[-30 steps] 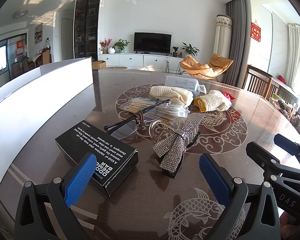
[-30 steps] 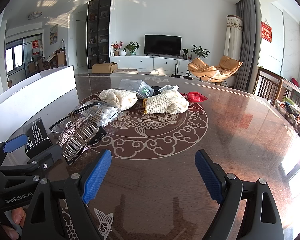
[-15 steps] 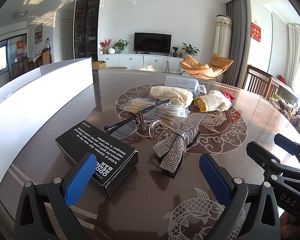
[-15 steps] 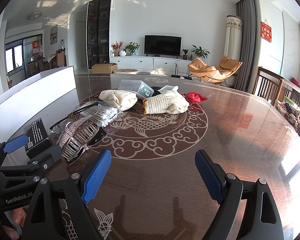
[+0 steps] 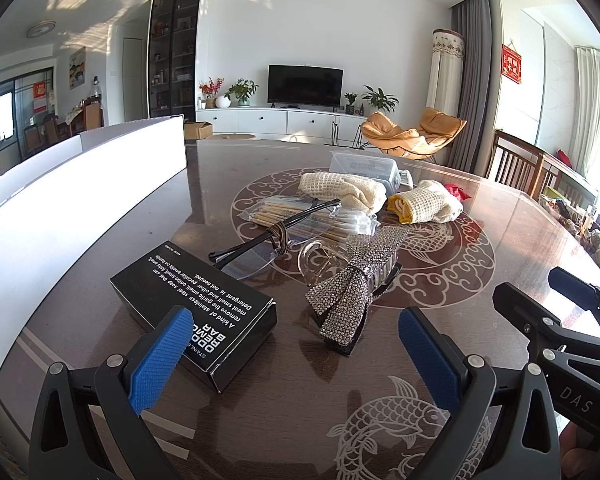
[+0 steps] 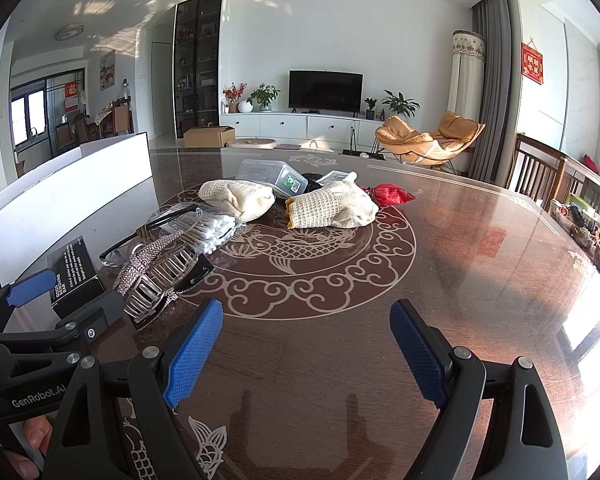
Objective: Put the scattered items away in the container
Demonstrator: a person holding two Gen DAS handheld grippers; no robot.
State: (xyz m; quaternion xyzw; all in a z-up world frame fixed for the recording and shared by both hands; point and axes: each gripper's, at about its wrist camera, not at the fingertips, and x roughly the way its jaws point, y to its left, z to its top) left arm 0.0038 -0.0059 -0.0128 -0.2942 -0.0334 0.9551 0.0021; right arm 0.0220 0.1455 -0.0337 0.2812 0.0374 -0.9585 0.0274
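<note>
Two low wrist views from the worktop's [image 5: 260, 420] near edge, angled down over blue fingers [image 5: 160, 356] toward the far edge; left set nearer the left edge, both sharing the central clutter.

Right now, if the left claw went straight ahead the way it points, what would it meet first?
Most likely the sparkly bow hair clip, which lies nearly centred ahead of the open left claw. The black box sits just left of that line and might be brushed by the left finger; depth is hard to judge.
</note>
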